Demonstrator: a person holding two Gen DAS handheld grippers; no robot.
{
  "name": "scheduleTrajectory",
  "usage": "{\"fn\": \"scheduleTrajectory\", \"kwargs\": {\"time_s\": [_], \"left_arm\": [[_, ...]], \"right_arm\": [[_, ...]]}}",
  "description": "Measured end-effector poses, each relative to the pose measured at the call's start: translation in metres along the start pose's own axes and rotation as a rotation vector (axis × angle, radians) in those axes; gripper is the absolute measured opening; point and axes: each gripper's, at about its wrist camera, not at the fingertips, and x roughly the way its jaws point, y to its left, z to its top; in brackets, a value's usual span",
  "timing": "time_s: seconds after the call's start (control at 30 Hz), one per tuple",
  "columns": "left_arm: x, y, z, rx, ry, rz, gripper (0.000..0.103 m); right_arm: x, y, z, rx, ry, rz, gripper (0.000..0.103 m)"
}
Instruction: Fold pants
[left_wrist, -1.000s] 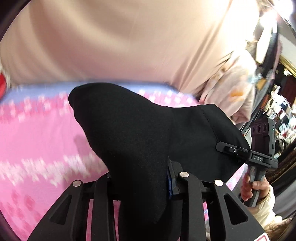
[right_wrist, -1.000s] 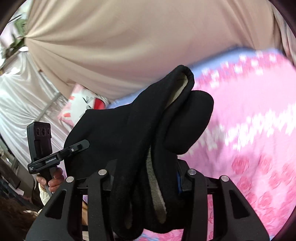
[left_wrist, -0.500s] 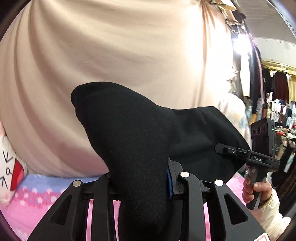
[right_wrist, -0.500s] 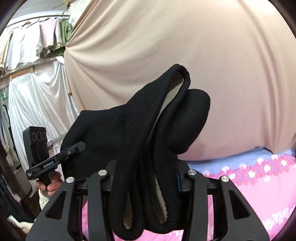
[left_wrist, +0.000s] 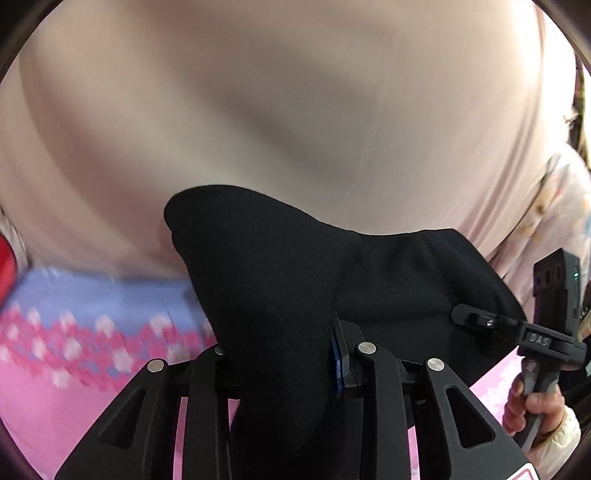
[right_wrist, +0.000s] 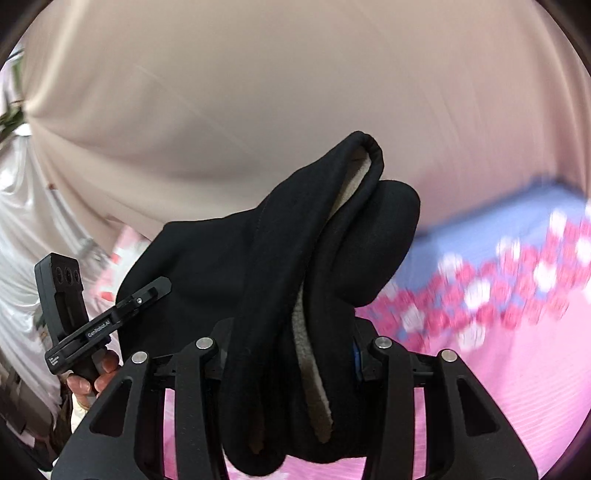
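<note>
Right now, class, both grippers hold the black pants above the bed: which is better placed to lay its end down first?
Likely the right gripper: its view shows more pink bedspread close beneath the pants.

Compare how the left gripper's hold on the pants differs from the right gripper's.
The left gripper pinches a smooth, all-black bunch of the pants; the right gripper clamps a thicker, doubled-over bunch showing pale fleecy lining. Both are shut on the same black pants above the pink bedspread.
</note>
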Motion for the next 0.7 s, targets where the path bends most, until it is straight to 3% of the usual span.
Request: {"fn": "scheduleTrajectory", "kwargs": {"time_s": [0.1,0.27,0.37,0.7], "left_arm": [[0.045,0.017,-0.028,-0.026,0.099,0.001,0.025],[0.090,0.025,-0.063,-0.027,0.199,0.017,0.025],[0.098,0.027,-0.074,-0.025,0.194,0.017,0.027],[0.103,0.037,-0.076,-0.001,0.201,0.054,0.031]], "right_arm": [[0.024,-0.026,-0.018,0.042,0.052,-0.018,0.042],[0.051,-0.066,-0.047,0.103,0.121,-0.056,0.042],[0.049,-0.076,-0.055,0.131,0.126,-0.025,0.043],[0.055,-0.077,-0.063,0.104,0.123,-0.038,0.051]]}}
